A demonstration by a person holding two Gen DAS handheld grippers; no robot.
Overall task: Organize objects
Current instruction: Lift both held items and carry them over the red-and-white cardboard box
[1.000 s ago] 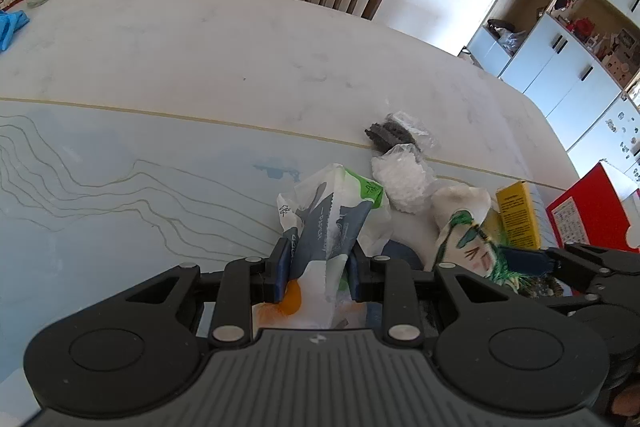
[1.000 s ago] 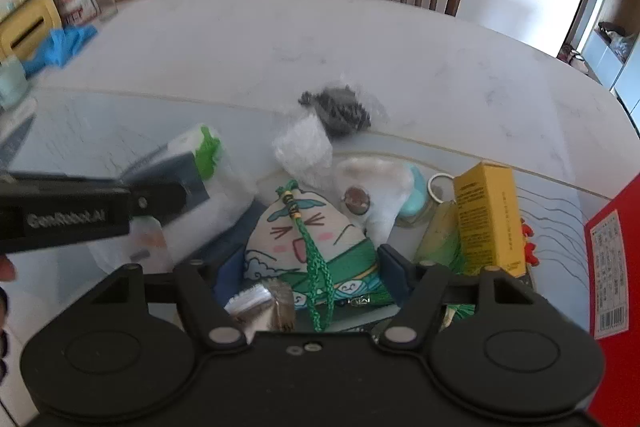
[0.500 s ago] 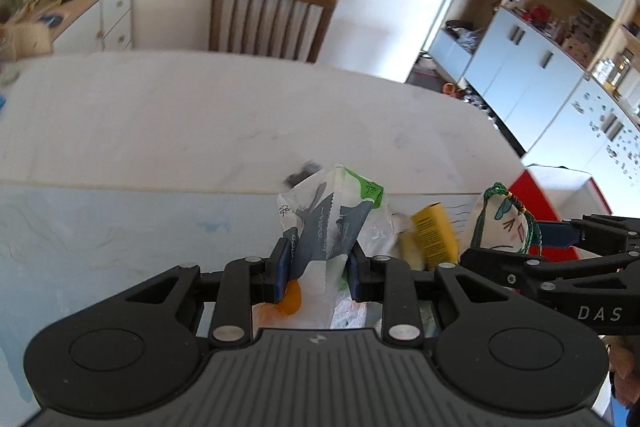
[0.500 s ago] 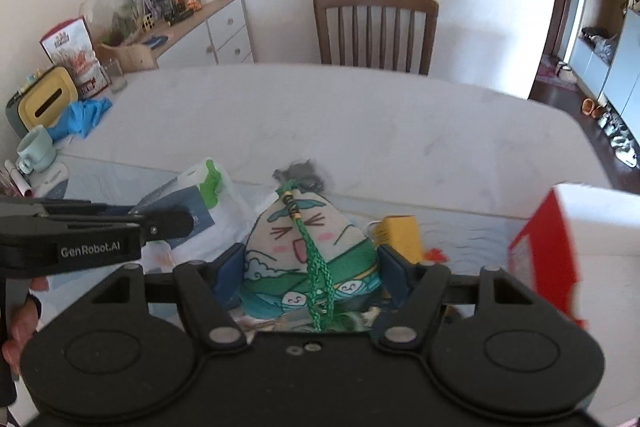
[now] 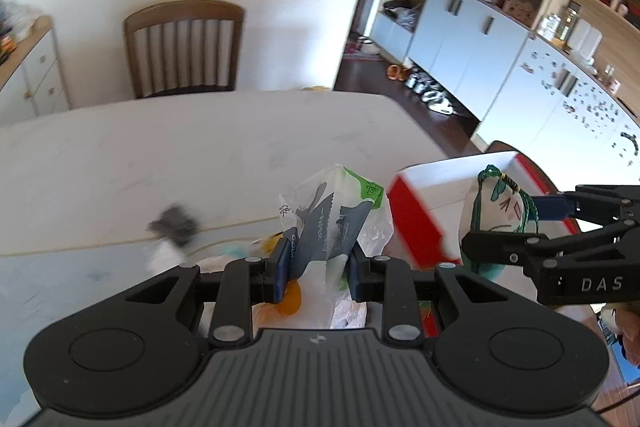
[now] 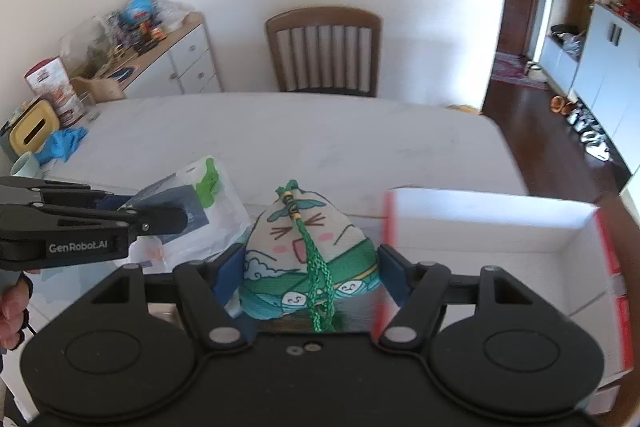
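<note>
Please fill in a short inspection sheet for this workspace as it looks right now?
Surface: white marble-look table, pale mat at its near side.
Job's things: plastic packet and cartoon drawstring pouch, both held up off the table; red box, open, white inside.
Clutter: dark wrapped item, blurred; blue cloth, yellow container, mug.
Grippers: left hand-held gripper shut on the packet; right hand-held gripper shut on the pouch.
Cables: nothing seen.
Surroundings: wooden chair, sideboard, wall cabinets.
</note>
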